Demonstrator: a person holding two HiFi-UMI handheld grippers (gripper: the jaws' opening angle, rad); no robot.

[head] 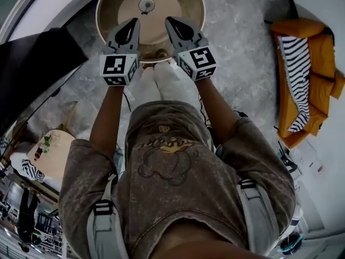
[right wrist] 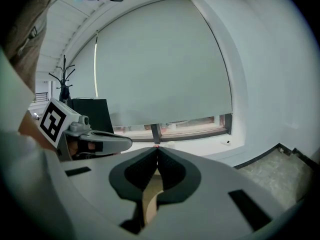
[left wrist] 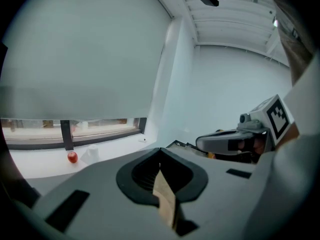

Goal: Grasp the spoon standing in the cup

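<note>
In the head view a small cup stands at the middle of a round brown table, seen from straight above. The spoon in it is too small to make out. My left gripper and right gripper are held side by side over the table's near edge, short of the cup, both shut with nothing in them. In the left gripper view the jaws meet at the tip, and the right gripper shows to the side. The right gripper view shows its own jaws touching. Neither gripper view shows the cup.
An orange jacket with a striped cloth lies on the floor to the right. A black panel stands to the left. Ahead are a blinded window and a white sill with a red apple. A coat stand is at the left.
</note>
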